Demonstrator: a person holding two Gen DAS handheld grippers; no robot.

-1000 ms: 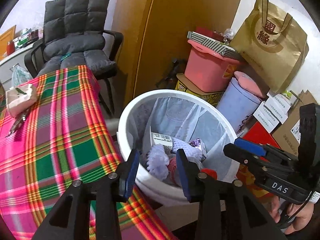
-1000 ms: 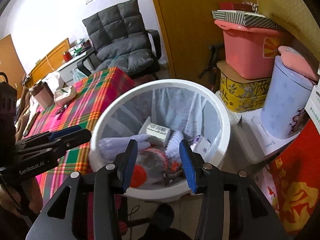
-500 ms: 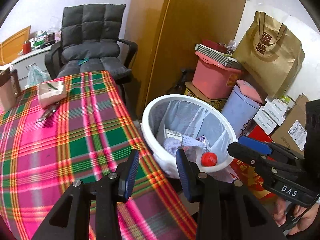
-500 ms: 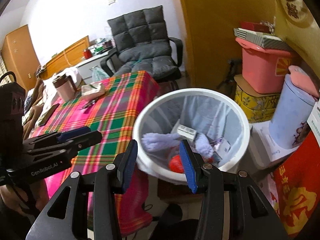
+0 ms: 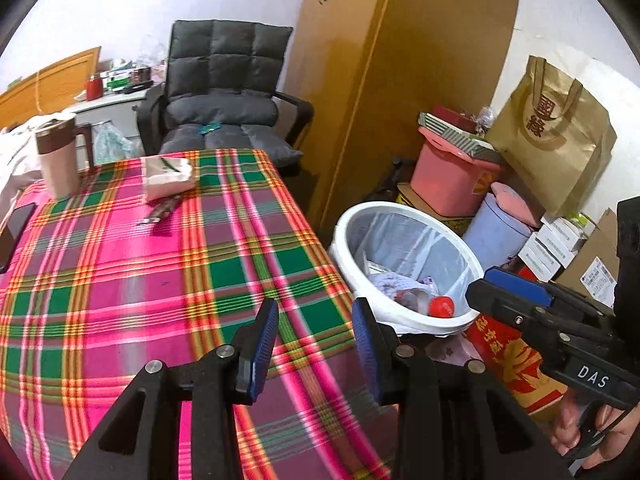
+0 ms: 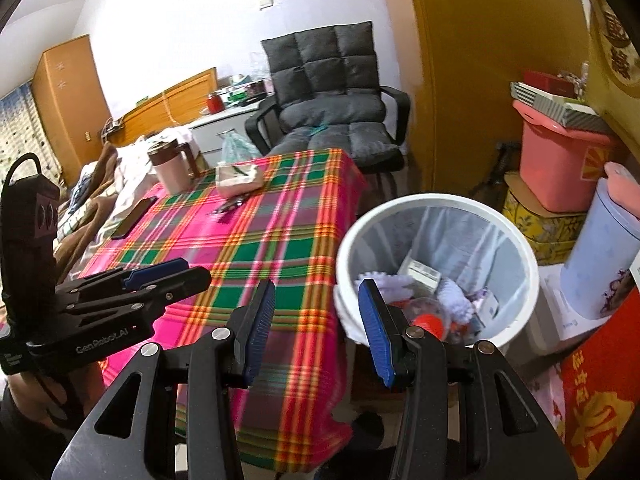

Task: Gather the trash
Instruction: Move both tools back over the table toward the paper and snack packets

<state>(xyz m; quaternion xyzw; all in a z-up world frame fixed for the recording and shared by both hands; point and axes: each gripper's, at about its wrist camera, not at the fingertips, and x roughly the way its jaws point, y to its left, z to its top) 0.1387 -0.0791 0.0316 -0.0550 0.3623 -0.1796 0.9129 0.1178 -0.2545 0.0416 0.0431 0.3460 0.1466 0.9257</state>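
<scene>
Both grippers I hold are empty: my left gripper [image 5: 314,344], at the bottom centre of its own view, has the blue pads apart with only the tablecloth visible between them, and my right gripper [image 6: 316,328] has its pads apart in the same way, nothing between them.

In the left wrist view, the round white plastic trash bin with a thin clear liner [image 5: 400,216] stands at the centre right, just beside the edge of the table with the pink, green and orange plaid cloth [image 5: 140,280]. Inside the bin lie crumpled white papers, a small carton and an item with a red round cap [image 5: 441,306]. On the far part of the table, in the upper left, I see a soft pack of tissues [image 5: 168,176], a dark thin wrapper [image 5: 160,212] just in front of it, a beige mug with brown lid [image 5: 58,156] and a black phone [image 5: 14,232] at the left edge.

Behind the table stands a dark grey padded chair [image 5: 224,92]. A pink plastic box [image 5: 448,180] and a gold paper bag [image 5: 556,140] are behind the bin.
</scene>
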